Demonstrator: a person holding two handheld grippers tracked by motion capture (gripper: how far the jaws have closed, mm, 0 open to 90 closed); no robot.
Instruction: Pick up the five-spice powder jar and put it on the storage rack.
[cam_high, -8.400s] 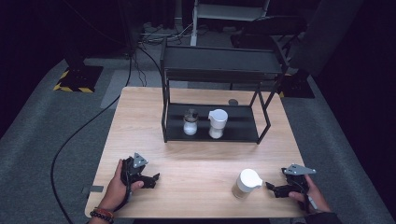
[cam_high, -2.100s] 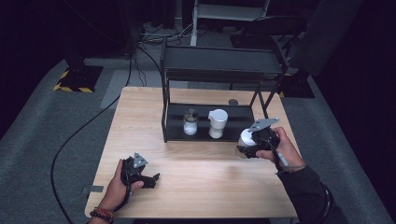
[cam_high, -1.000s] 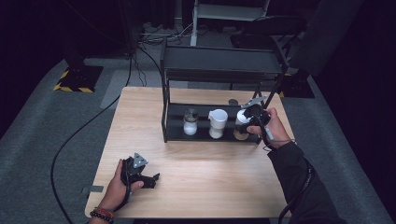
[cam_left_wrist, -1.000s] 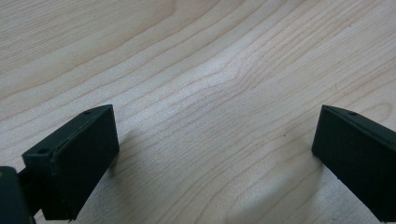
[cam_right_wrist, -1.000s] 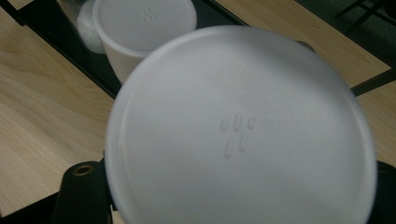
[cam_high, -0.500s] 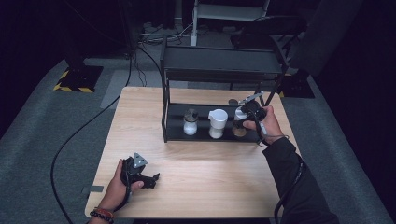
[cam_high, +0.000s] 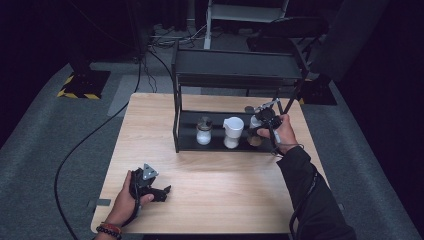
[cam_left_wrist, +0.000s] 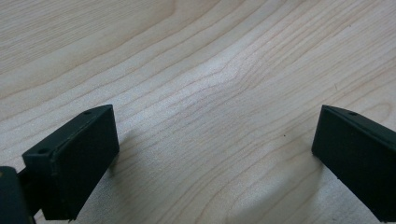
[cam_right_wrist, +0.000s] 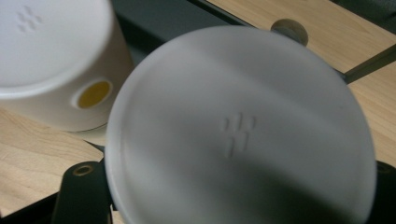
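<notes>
Overhead, wooden table (cam_high: 210, 195) stands on grey carpet (cam_high: 60, 150).

I see a pale wooden table (cam_high: 215, 195) with wavy brown grain, and on it a black metal rack (cam_high: 235, 75). The cup (cam_right_wrist: 243, 135) I hold is plain white, its lid embossed with a small dot pattern; the second white cup (cam_right_wrist: 46, 60) carries a round yellow spot. My left gripper (cam_high: 159, 192) is black with a grey plate. A black-and-yellow striped edge (cam_high: 80, 94) marks the grey floor.
</notes>
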